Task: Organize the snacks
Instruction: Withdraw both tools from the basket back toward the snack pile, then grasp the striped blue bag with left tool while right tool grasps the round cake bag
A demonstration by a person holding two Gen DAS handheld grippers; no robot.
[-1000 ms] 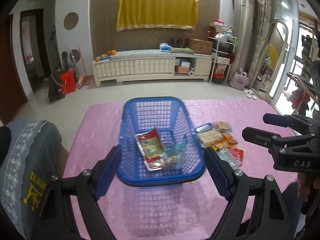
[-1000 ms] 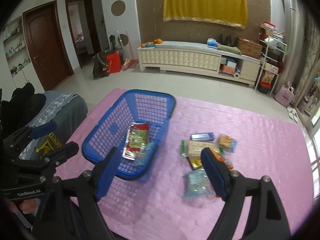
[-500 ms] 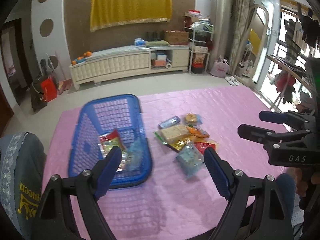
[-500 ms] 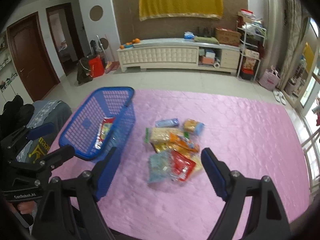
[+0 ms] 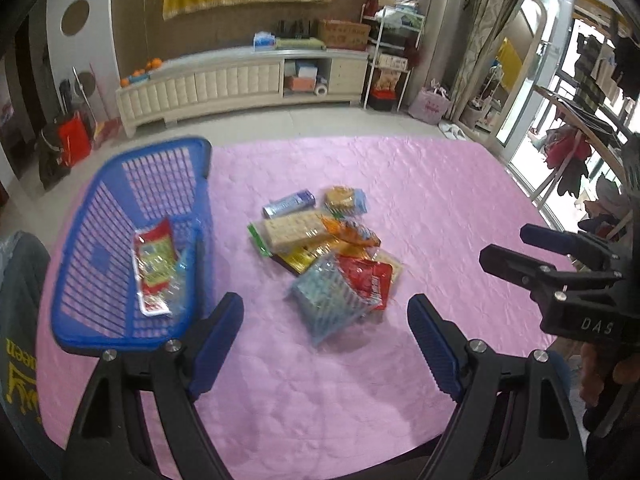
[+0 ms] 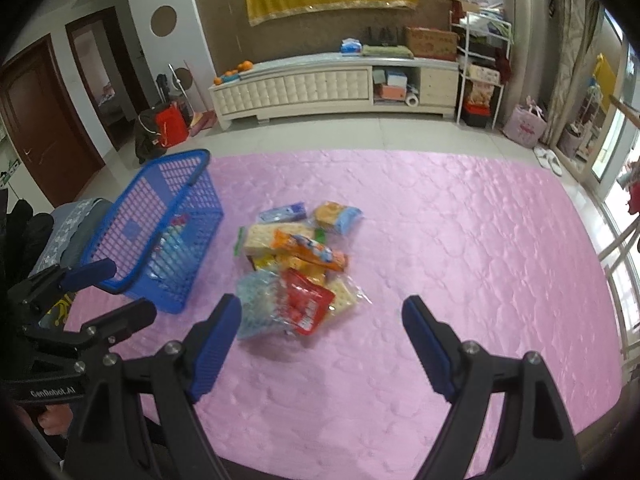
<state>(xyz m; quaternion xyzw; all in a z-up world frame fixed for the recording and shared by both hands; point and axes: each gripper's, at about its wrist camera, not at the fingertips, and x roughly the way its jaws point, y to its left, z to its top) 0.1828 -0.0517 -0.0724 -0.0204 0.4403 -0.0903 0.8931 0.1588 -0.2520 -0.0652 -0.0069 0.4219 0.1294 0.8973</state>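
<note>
At the far left a grey cushion with yellow lettering is cut off by the frame edge, so the lettering cannot be read whole. Next comes the blue basket on the pink bench; it holds a red-and-green packet and a clear bluish one beside it, whose print is blurred, and from the right wrist view the mesh wall hides most of both. Just right of the basket, apart from it, lies the snack pile: a blue tube, a cracker pack, an orange bag, a red bag and a pale blue waffle-patterned pack overlap, so the ones underneath show only as edges and their labels are too small to make out. The left hand-held gripper hangs over the bench near the pile's front edge with its jaws spread wide and nothing between them. The right hand-held gripper likewise stands wide apart and empty, its left finger overlapping the corner of the waffle pack in the picture; whether it touches cannot be told. In the left wrist view the right gripper shows at the far right, partly cut off, with only a bit of the hand visible below it.
</note>
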